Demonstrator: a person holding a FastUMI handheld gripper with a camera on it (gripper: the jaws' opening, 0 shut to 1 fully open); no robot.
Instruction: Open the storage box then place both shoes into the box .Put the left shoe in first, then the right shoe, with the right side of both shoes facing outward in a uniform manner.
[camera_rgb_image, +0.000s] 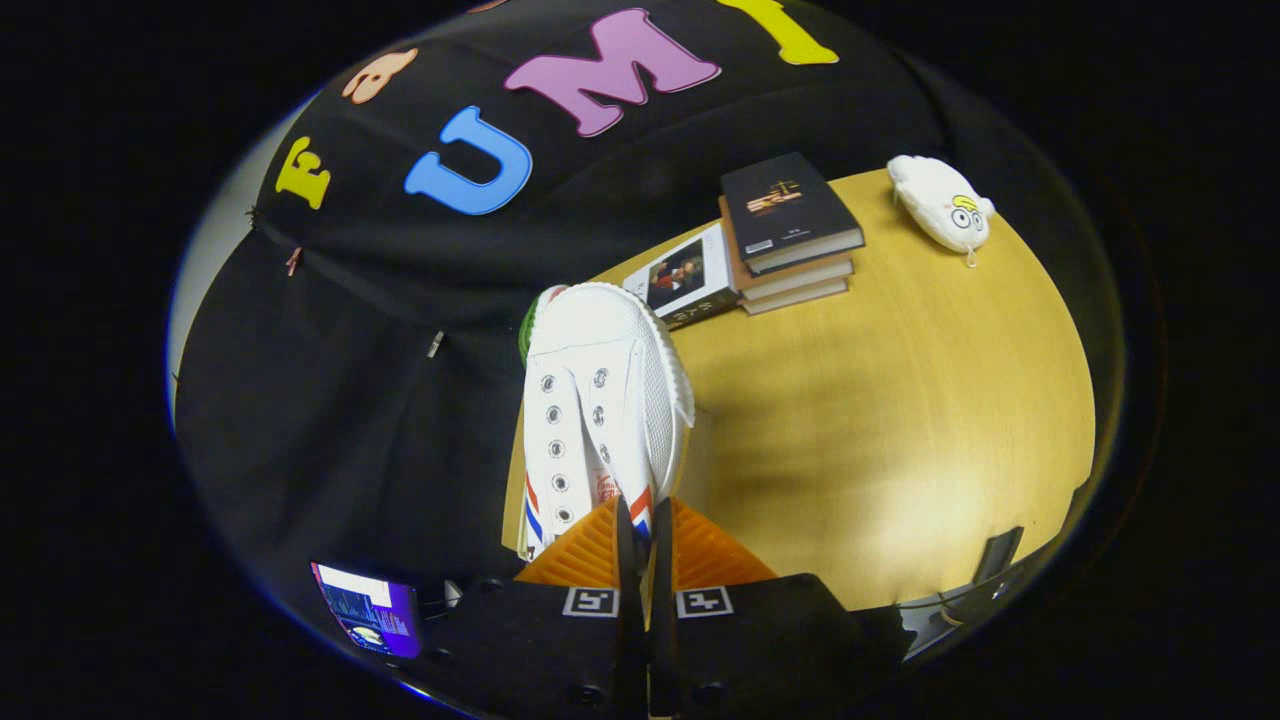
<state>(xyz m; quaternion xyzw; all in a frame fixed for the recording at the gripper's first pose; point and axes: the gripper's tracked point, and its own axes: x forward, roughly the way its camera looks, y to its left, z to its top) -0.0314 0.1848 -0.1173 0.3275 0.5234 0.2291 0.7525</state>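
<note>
At the far left, near you, a lit screen (368, 608) glowed low against the dark wall. Your gripper (643, 535) had its jaws nearly pressed together, pinching the shoe (600, 400) by the thin edge at its opening. The shoe was white, with red and blue stripes on its side, and it hung lifted off the counter (900, 420), toe pointing away from you and lace eyelets facing up. A bit of green showed behind its toe; you could not tell what it was. Just beyond the toe and to the right, a book (685, 280) lay flat on the counter, touching a stack of books (790, 235) with a dark cover on top. Farther right, well apart from the stack, a white plush toy (940, 205) lay near the counter's far edge. At the near right, a dark object (995, 555) sat at the counter's edge, too unclear to name.
</note>
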